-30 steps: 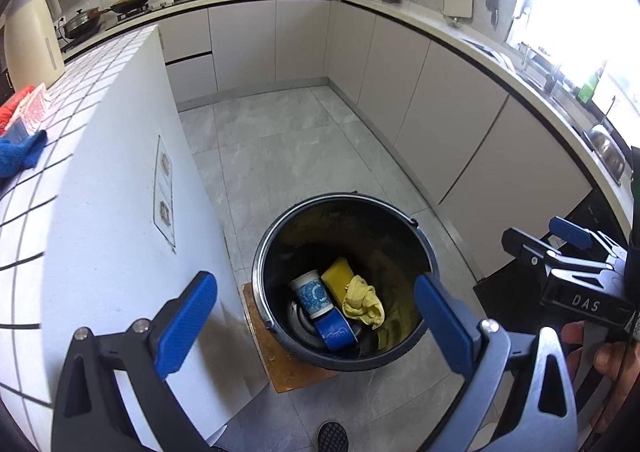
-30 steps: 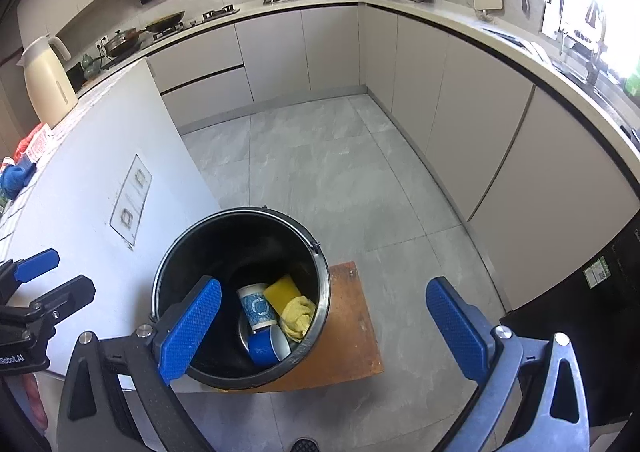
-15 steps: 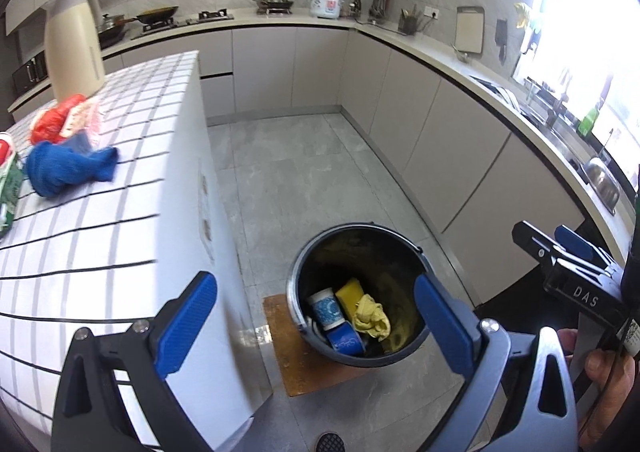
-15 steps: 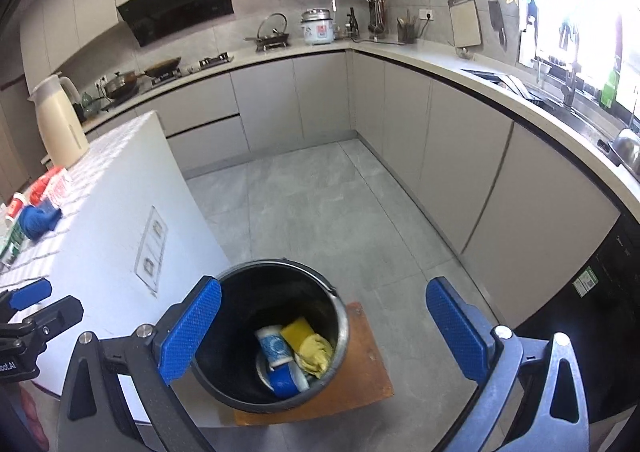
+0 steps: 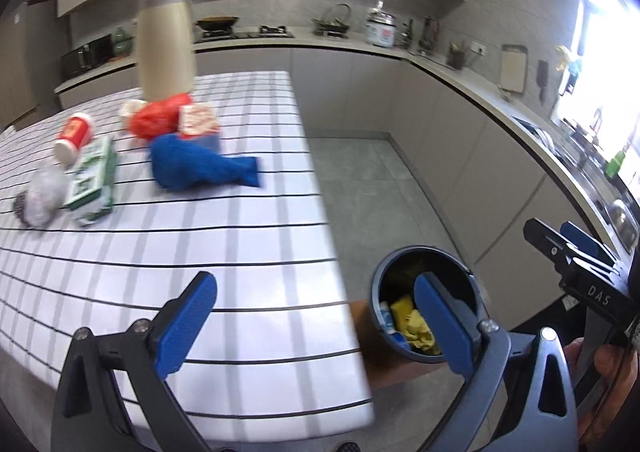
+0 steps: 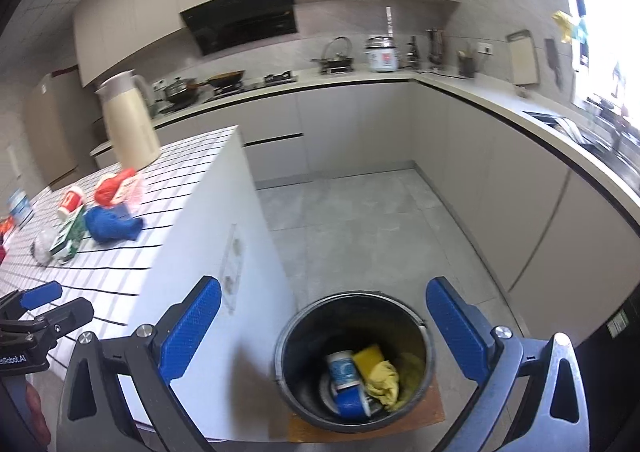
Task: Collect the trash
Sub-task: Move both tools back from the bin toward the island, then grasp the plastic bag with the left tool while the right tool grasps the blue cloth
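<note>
**Q:** Trash is located where, and in what condition are the two tools?

**A:** Several pieces are seen on the tiled counter (image 5: 240, 252), clustered toward its far end: a blue cloth (image 5: 196, 167), a red crumpled bag (image 5: 158, 119), a green-and-white carton (image 5: 94, 179), a red-and-white cup (image 5: 76, 135) lying on its side and a clear crumpled wrapper (image 5: 44, 195). The black bin (image 6: 354, 356) is placed on the floor just beside the counter's end, on a wooden board (image 6: 432, 412), and items are already held inside it. The left gripper (image 5: 316, 324) is held above the counter's near edge with its jaws spread wide and nothing between them. The right gripper (image 6: 324, 328) is likewise fully spread and empty, above the bin.

**Q:** How is the nearest piece expected to handle?

**A:** The blue cloth is judged soft, light and non-fragile (no slip risk is expected against the ribbed pads). It is best pinched at its bulky middle, where the folds are thickest; the thin tail to the right is likely to slide out or leave the rest dangling.

**Q:** And the others?

**A:** The carton is judged light and semi-stiff, and is best taken across its narrow sides. The wrapper and bag are judged flimsy, so a bunched portion is preferred. The cup may roll and crush; a gentle closure across its body is advised.
</note>
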`<move>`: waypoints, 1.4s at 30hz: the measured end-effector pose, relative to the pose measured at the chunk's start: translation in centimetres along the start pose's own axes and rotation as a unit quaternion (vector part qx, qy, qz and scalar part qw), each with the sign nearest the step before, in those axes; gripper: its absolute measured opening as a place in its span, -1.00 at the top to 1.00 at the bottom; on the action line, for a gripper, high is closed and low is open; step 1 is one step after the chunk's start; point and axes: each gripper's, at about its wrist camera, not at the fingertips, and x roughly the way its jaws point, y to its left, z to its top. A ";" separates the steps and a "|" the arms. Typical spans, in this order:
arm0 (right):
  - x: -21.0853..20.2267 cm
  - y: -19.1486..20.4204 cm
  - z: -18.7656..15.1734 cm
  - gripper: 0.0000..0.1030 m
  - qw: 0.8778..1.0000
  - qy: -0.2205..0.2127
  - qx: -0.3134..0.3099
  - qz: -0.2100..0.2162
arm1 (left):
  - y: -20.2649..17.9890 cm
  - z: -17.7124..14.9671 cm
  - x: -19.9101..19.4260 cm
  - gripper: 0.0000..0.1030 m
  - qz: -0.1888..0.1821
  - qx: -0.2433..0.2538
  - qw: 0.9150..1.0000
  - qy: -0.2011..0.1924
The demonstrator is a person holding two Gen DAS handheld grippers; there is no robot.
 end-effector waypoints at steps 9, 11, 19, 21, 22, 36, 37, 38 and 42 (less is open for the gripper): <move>0.4 7.7 1.0 -1.00 0.998 0.001 -0.032 0.051 | 8.4 -0.3 -2.0 -0.94 0.041 -0.040 0.998 -0.014; 0.6 9.5 1.1 -1.00 0.997 0.002 -0.040 0.060 | 10.1 -0.3 -2.3 -0.94 0.048 -0.044 0.998 -0.015; 1.3 16.1 1.1 -1.00 0.994 0.006 -0.071 0.081 | 15.1 -0.4 -2.7 -0.99 0.068 -0.053 0.996 -0.020; 1.4 17.4 1.1 -1.00 0.994 0.008 -0.076 0.084 | 16.2 -0.4 -2.8 -0.99 0.074 -0.050 0.996 -0.024; 1.5 18.0 1.0 -1.00 0.993 0.009 -0.079 0.084 | 16.8 -0.5 -2.8 -0.99 0.075 -0.049 0.996 -0.024; 2.4 26.9 0.6 -1.00 0.991 0.014 -0.092 0.093 | 26.6 0.0 -2.7 -0.99 0.104 -0.037 0.994 -0.021; 2.6 27.6 0.5 -1.00 0.991 0.016 -0.094 0.094 | 27.3 0.1 -2.6 -0.99 0.098 -0.040 0.994 -0.018; 2.7 28.3 0.4 -1.00 0.991 0.017 -0.097 0.093 | 27.9 0.1 -2.5 -0.99 0.088 -0.044 0.995 -0.015; 3.5 30.0 0.4 -1.00 0.990 0.026 -0.108 0.092 | 29.9 0.3 -1.7 -0.99 0.079 -0.063 0.995 -0.004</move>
